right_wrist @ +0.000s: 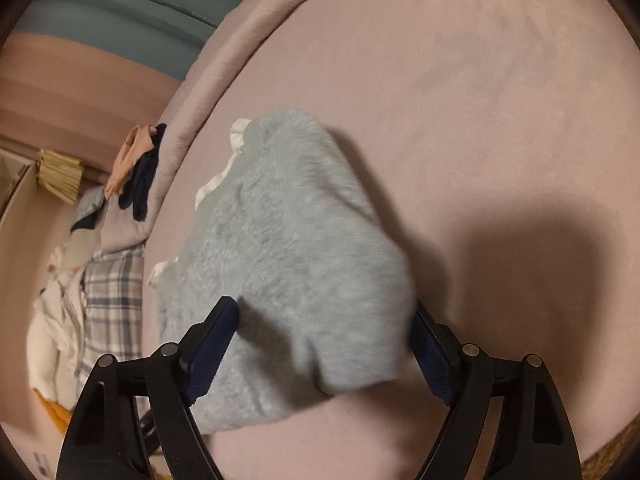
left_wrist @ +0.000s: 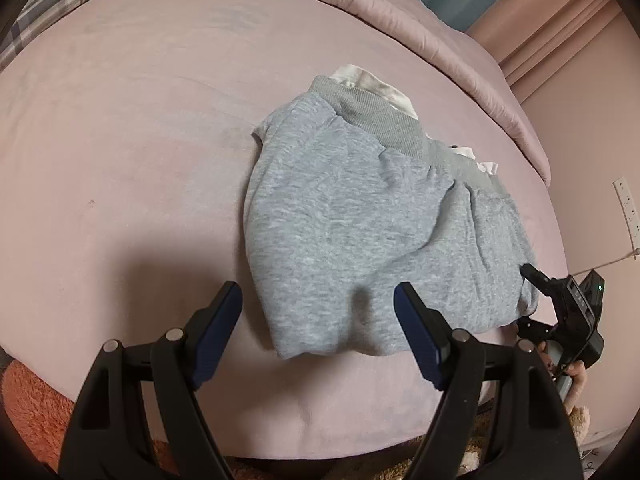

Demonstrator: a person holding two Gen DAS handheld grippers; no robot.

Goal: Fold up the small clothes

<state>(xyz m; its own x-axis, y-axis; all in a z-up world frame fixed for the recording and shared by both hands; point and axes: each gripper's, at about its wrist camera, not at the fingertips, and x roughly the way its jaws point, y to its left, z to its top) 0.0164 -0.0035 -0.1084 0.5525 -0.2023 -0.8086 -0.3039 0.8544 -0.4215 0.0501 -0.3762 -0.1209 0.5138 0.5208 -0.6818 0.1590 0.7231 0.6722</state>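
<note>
A small grey fleece garment [left_wrist: 360, 216] with a ribbed waistband lies folded on the pink bed [left_wrist: 140, 140]; a white lining shows at its far edge. My left gripper [left_wrist: 318, 304] is open, hovering just above the garment's near edge, touching nothing. My right gripper [right_wrist: 324, 320] is open, its jaws straddling the garment's [right_wrist: 288, 248] near corner; the cloth sits between the pads, which are not closed on it. The right gripper also shows in the left wrist view [left_wrist: 560, 304] at the garment's right edge.
A pink quilt [left_wrist: 440, 40] is bunched along the bed's far side. A checked cloth [right_wrist: 112, 300] and a pile of other clothes [right_wrist: 136, 168] lie beside the bed. An orange fluffy item [left_wrist: 28, 412] sits at the near left.
</note>
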